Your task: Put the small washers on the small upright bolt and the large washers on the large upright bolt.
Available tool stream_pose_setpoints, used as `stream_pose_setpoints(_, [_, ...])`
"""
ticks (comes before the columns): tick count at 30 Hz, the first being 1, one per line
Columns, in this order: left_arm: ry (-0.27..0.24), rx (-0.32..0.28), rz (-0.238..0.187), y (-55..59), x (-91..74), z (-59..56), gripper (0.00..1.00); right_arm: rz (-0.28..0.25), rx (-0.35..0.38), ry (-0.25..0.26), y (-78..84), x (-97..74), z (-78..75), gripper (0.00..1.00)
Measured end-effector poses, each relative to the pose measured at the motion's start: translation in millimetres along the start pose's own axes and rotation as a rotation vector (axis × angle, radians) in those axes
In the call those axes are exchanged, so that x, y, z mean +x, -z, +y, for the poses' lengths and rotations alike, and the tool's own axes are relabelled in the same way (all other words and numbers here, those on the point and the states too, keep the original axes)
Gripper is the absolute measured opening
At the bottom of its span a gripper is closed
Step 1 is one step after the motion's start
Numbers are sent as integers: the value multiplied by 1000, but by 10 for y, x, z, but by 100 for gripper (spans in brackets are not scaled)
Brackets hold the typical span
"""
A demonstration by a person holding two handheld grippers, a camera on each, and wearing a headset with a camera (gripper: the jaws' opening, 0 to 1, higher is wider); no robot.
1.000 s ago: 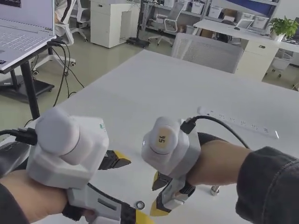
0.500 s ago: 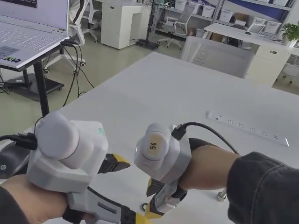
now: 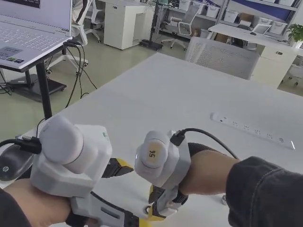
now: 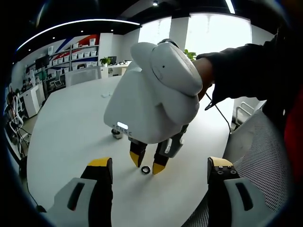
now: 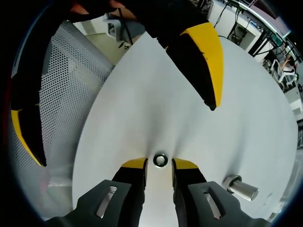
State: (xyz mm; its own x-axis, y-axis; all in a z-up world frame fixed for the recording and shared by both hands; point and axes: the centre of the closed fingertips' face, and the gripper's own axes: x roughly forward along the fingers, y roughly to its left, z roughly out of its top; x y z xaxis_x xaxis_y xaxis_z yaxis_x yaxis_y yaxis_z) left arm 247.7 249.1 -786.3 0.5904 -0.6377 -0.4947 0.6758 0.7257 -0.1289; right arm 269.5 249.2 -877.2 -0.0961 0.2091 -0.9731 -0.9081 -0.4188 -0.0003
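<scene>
- The right hand-held gripper (image 5: 160, 164) points down at the white tabletop (image 3: 189, 94). Its yellow-tipped jaws stand only a little apart and grip nothing.
- A small silver metal washer (image 5: 160, 160) lies flat on the tabletop, right at the gap between those two jaw tips. I cannot see it touching either tip.
- In the left gripper view the same washer sits just below the tips of the right hand-held gripper.
- The left hand-held gripper (image 4: 160, 163) has its jaws spread wide and holds nothing. The right hand-held gripper and the washer sit ahead of it, between its jaws.
- A silver metal upright bolt (image 5: 241, 187) stands on the tabletop near the washer, clear of both hand-held grippers. In the head view it is partly hidden behind the dark sleeve (image 3: 265, 194).
- A white power strip (image 3: 251, 130) lies farther back on the tabletop.
</scene>
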Motion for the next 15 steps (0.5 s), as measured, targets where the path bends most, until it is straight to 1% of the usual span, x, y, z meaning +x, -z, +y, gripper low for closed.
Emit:
stream_pose_setpoints(7, [2, 0, 1, 13, 0, -18, 82, 7, -33, 7, -4, 10, 34, 20])
stream_pose_setpoints(13, [2, 0, 1, 13, -1, -18, 82, 11, -42, 5, -7, 5, 12, 19])
stream_pose_setpoints(15, [1, -1, 1, 12, -1, -12, 82, 10, -42, 9, -8, 4, -2, 16])
